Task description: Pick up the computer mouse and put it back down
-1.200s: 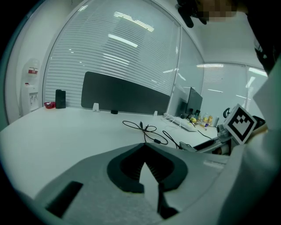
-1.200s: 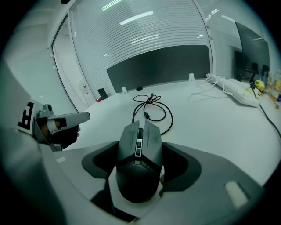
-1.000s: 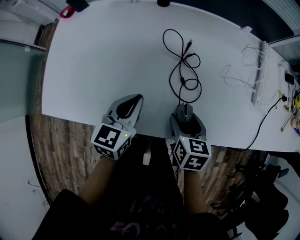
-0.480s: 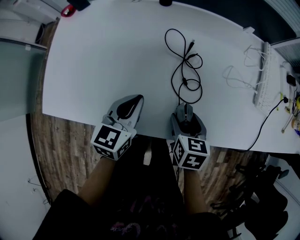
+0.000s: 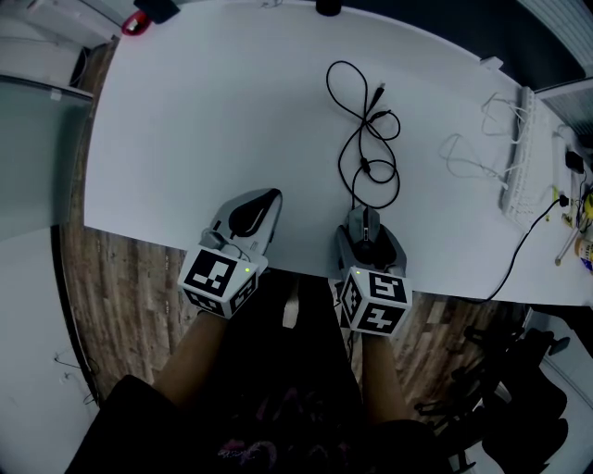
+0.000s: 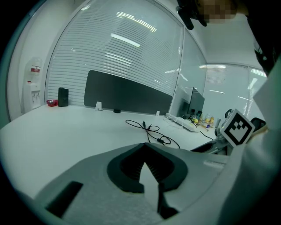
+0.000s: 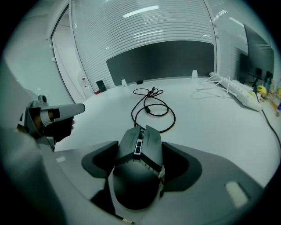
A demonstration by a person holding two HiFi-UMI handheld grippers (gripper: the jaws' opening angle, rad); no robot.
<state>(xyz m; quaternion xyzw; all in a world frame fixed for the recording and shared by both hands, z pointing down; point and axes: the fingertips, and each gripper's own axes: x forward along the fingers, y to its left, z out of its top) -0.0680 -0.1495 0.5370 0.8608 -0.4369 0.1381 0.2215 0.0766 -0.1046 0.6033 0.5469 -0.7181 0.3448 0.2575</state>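
A dark computer mouse [image 5: 369,224] [image 7: 140,162] sits at the near edge of the white table [image 5: 185,120], between the jaws of my right gripper [image 5: 372,237] [image 7: 141,151]. The jaws lie against its two sides, shut on it. I cannot tell whether it rests on the table or hangs just above. Its black cable [image 5: 366,120] [image 7: 151,107] runs away from it in loose loops. My left gripper [image 5: 274,195] [image 6: 145,147] rests on the table's near edge to the left, its tips together and nothing held.
A white power strip [image 5: 517,148] [image 7: 239,90] with white cords lies at the table's right side. A dark panel [image 7: 162,59] stands along the far edge, with a red object [image 5: 132,23] at the far left corner. Wooden floor [image 5: 120,296] shows below the near edge.
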